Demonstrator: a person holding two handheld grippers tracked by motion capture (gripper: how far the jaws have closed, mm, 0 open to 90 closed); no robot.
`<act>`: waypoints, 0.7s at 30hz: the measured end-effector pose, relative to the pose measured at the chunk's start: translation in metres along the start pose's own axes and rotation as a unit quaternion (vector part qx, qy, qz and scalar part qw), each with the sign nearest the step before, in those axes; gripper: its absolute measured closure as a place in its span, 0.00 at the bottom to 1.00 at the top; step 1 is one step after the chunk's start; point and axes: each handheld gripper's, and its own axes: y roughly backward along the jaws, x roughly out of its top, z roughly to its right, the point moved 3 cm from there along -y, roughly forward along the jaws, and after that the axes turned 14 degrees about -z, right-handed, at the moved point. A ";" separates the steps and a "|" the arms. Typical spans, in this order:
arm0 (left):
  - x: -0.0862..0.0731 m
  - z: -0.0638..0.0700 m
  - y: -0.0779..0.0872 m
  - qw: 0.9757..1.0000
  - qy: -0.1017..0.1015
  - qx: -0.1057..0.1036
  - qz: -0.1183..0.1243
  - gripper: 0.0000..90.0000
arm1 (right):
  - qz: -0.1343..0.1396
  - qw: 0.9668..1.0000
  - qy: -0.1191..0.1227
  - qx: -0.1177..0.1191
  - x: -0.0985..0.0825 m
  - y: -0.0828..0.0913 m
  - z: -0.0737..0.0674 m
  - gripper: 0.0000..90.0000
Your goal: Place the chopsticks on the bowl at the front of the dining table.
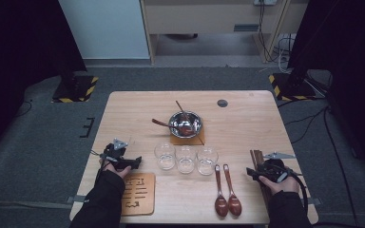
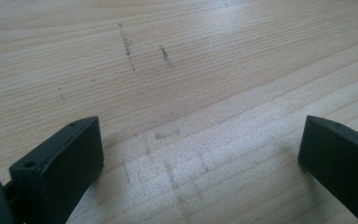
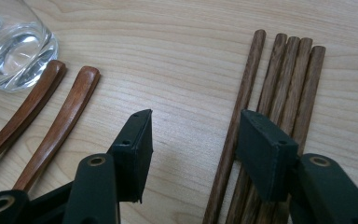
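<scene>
Several dark wooden chopsticks (image 3: 284,79) lie side by side on the light wooden table (image 1: 247,123), near its right edge (image 1: 257,159). My right gripper (image 3: 193,116) hovers low over their near ends (image 1: 265,170), jaws partly apart. The leftmost chopstick runs just inside the right jaw, and no pad presses on it. Two wooden spoons (image 1: 226,190) lie left of it, their handles (image 3: 51,116) pointing away from me. My left gripper (image 1: 123,160) sits near the table's left edge, jaws wide open (image 2: 198,126) over bare wood.
Three clear glasses (image 1: 186,159) stand in a row mid-table, the rightmost (image 3: 14,51) just beyond the spoon handles. Behind them a metal bowl (image 1: 185,124) holding two spoons rests on a wooden coaster (image 1: 197,140). A wooden trivet (image 1: 138,194) lies by my left forearm.
</scene>
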 end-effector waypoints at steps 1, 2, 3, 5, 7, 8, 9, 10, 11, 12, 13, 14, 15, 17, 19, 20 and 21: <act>0.000 0.000 0.000 1.000 0.000 0.000 0.000 0.00 | 0.000 1.000 0.000 0.001 0.000 0.000 -0.001 0.51; 0.000 0.000 0.000 1.000 0.000 0.000 0.000 0.00 | -0.002 1.000 0.001 0.001 0.000 -0.001 -0.001 0.51; 0.000 0.000 0.000 1.000 0.000 0.000 0.000 0.00 | -0.003 1.000 0.001 0.001 0.000 -0.001 -0.001 0.51; 0.000 0.000 0.000 1.000 0.000 0.000 0.000 0.00 | -0.004 1.000 0.003 0.002 0.001 -0.001 -0.002 0.54; 0.000 0.000 0.000 1.000 0.000 0.000 0.000 0.00 | -0.007 1.000 0.004 0.004 0.001 -0.001 -0.003 0.56; 0.000 0.000 0.000 1.000 0.000 0.000 0.000 0.00 | -0.008 1.000 0.007 0.003 0.001 -0.001 -0.003 0.57; 0.000 0.000 0.000 1.000 0.000 0.000 0.000 0.00 | -0.009 1.000 0.008 0.003 0.001 -0.002 -0.003 0.58; 0.000 0.000 0.000 1.000 0.000 0.000 0.000 0.00 | -0.011 1.000 0.009 0.004 0.001 -0.002 -0.003 0.59; 0.000 0.000 0.000 1.000 0.000 0.000 0.000 0.00 | -0.011 1.000 0.011 0.003 0.001 -0.002 -0.003 0.61; 0.000 0.000 0.000 1.000 0.000 0.000 0.000 0.00 | -0.013 1.000 0.012 0.002 0.001 -0.003 -0.003 0.62; 0.000 0.000 0.000 1.000 0.000 0.000 0.000 0.00 | -0.014 1.000 0.011 0.003 0.001 -0.002 -0.004 0.62; 0.000 0.000 0.000 1.000 0.000 0.000 0.000 0.00 | -0.013 1.000 0.012 0.003 0.001 -0.002 -0.004 0.64; 0.000 0.000 0.000 1.000 0.000 0.000 0.000 0.00 | -0.014 1.000 0.014 0.003 0.001 -0.002 -0.004 0.67; 0.000 0.000 0.000 1.000 0.000 0.000 0.000 0.00 | -0.016 1.000 0.019 0.002 0.001 -0.002 -0.004 0.71; 0.000 0.000 0.000 1.000 0.000 0.000 0.000 0.00 | -0.018 1.000 0.019 0.001 0.001 -0.001 -0.004 0.73; 0.000 0.000 0.000 1.000 0.000 0.000 0.000 0.00 | -0.019 1.000 0.019 -0.001 0.001 -0.001 -0.005 0.75; 0.000 0.000 0.000 1.000 0.000 0.000 0.000 0.00 | -0.020 1.000 0.021 -0.002 0.001 -0.001 -0.005 0.76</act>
